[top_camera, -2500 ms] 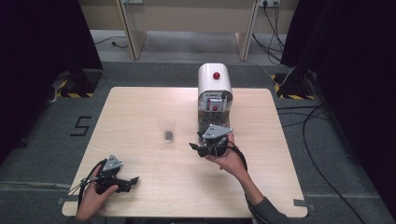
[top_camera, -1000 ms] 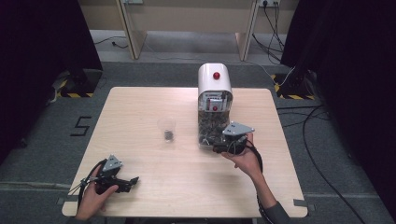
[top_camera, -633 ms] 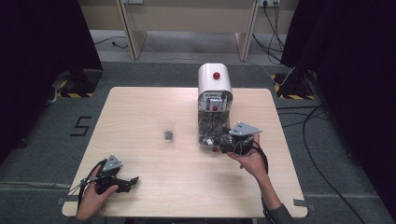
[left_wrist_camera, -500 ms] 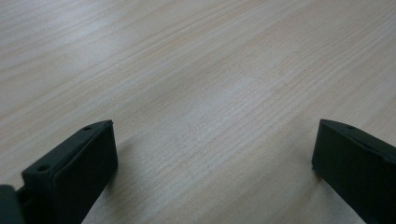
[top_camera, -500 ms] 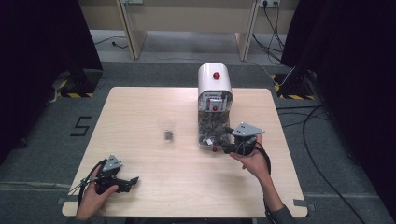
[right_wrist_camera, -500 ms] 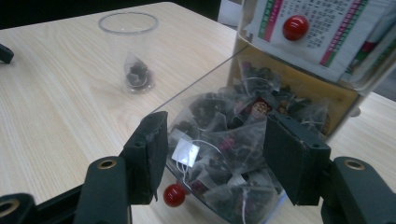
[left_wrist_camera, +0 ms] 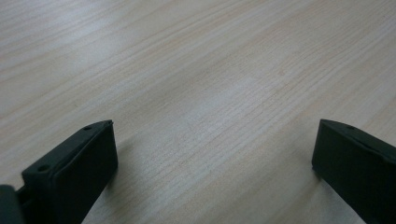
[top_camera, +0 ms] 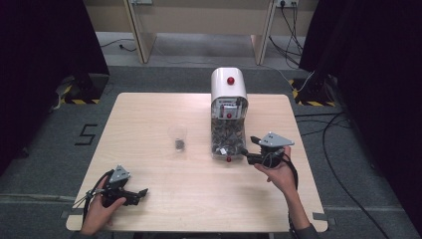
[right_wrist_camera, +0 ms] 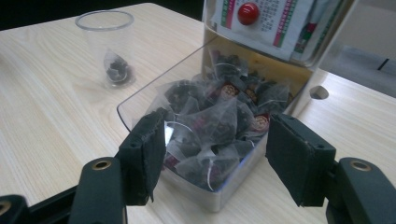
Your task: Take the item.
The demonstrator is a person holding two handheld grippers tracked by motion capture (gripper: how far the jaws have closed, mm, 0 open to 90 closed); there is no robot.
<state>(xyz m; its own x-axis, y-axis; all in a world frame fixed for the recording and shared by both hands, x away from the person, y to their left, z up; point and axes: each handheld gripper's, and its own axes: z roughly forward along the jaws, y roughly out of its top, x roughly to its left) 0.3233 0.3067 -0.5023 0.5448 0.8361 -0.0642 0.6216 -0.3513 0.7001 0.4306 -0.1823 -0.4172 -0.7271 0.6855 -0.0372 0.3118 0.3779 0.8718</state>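
Note:
A white dispenser with a red button stands at the table's middle back. Its clear front bin holds several pyramid tea bags. My right gripper sits level at the bin's right side, pointing at it. In the right gripper view, that gripper is open and its jaws have just been opening. The bin's near corner shows between them, and neither pad presses on it. A clear cup with one tea bag stands left of the dispenser. My left gripper rests open on the front left of the table, nothing between its jaws.
The pale wooden table has bare wood in front of the dispenser and between the two hands. The cup stands apart from the bin. Cables run over the grey floor to the right of the table.
My right hand has moved rightward, from in front of the dispenser's bin to its right side, and its jaws stand a little wider. The left hand and the cup have stayed put.

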